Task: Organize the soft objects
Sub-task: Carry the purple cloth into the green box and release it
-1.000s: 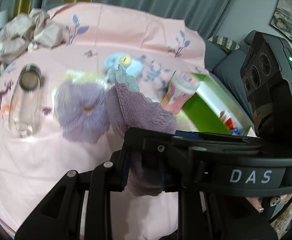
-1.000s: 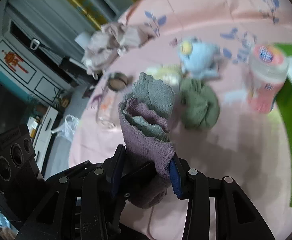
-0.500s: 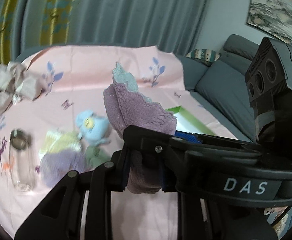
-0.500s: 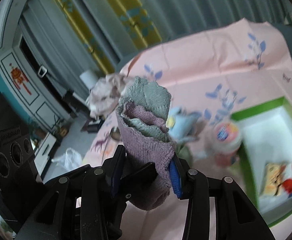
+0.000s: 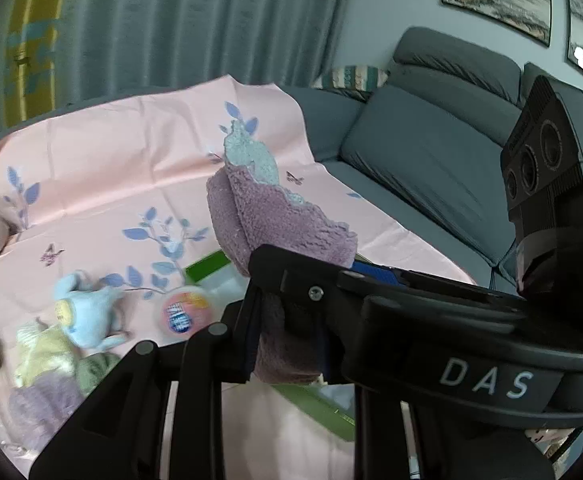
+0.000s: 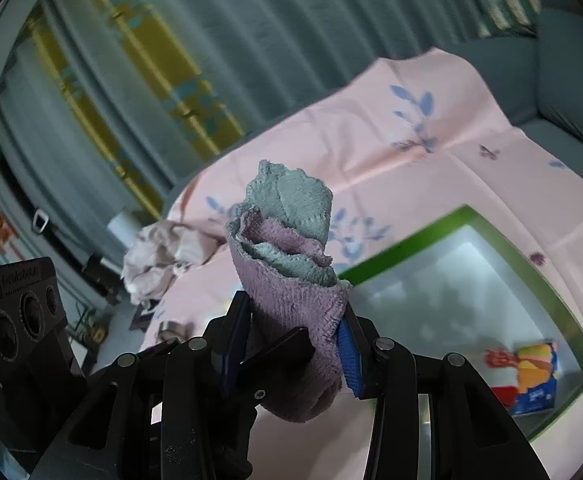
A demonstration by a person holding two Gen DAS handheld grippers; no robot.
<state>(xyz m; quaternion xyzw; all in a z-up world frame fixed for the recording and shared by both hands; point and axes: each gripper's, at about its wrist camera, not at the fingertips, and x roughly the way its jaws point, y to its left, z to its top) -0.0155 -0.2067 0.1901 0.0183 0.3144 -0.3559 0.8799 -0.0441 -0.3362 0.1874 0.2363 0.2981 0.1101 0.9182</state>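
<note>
Pink floral sheet [image 5: 139,184] beside grey sofa [image 5: 431,152].

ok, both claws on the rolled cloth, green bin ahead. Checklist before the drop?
1. Left claw shut on the cloth: ok.
2. Right claw shut on the cloth: ok.
3. Cloth rolled, not unravelling: ok.
4. Cloth lifted clear of the pink sheet: ok.
5. Bin has bare floor to receive it; only a packet in one corner: ok.
6. Cloth over the bin opening: cannot tell.
</note>
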